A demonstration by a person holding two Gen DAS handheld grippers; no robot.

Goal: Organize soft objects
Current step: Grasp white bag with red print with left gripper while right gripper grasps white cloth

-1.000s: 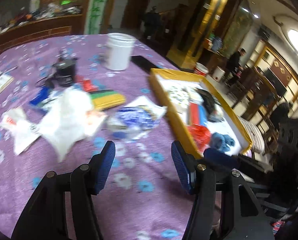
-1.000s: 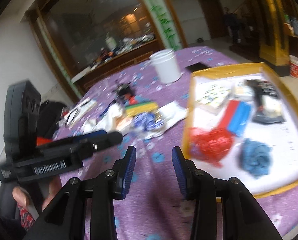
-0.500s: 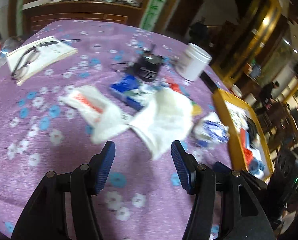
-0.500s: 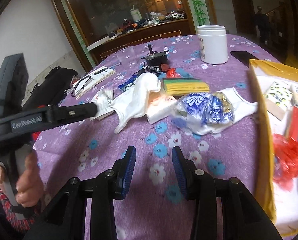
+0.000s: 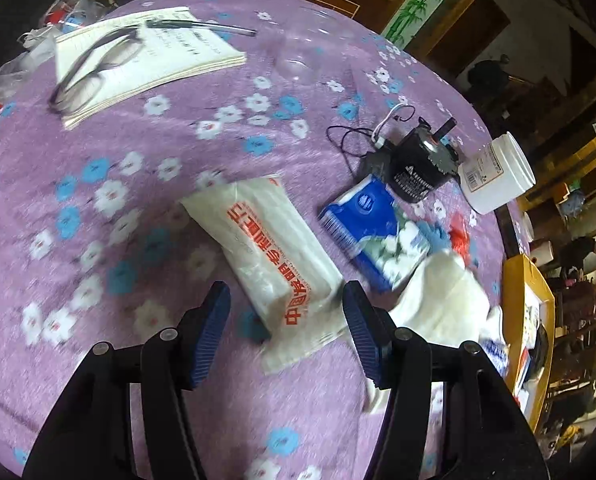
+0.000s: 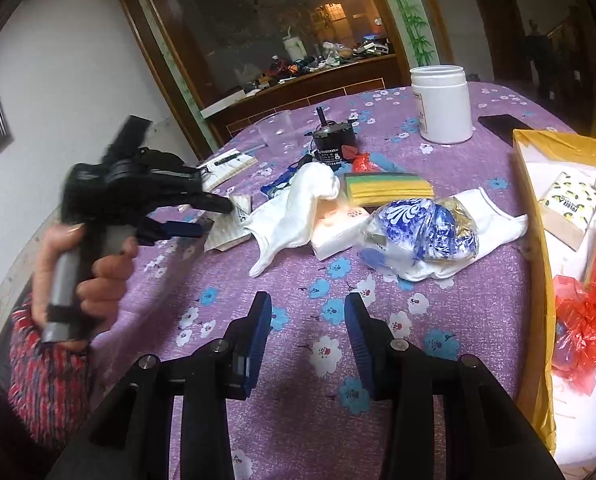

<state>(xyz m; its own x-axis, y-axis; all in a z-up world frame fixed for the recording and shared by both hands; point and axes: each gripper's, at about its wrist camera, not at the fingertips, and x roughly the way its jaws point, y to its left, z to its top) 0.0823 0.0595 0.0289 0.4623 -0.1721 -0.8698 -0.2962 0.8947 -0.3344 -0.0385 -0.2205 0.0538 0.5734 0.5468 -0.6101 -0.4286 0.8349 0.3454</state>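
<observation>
My left gripper (image 5: 286,336) is open, its jaws on either side of the near end of a white tissue pack with red lettering (image 5: 274,256) that lies on the purple flowered tablecloth (image 5: 118,184). The pack also shows in the right wrist view (image 6: 230,226), at the left gripper's tips (image 6: 196,216). A blue tissue pack (image 5: 372,228) and a white cloth (image 5: 442,300) lie to its right. My right gripper (image 6: 308,332) is open and empty above the tablecloth. Ahead of it lie the white cloth (image 6: 294,208), a white napkin pack (image 6: 336,228), a blue-patterned bag (image 6: 418,228) and a yellow-green sponge stack (image 6: 386,186).
A yellow-rimmed tray (image 6: 536,248) at the right holds tissue packs and a red bag (image 6: 586,328). A black motor (image 5: 418,168) with wires, a white jar (image 5: 494,176), a clear cup (image 5: 302,60) and a notebook with glasses (image 5: 138,56) stand on the far side.
The left gripper has swung left and down toward the white red-lettered tissue pack, which now lies between its jaws. The right gripper has moved little and stays open.
</observation>
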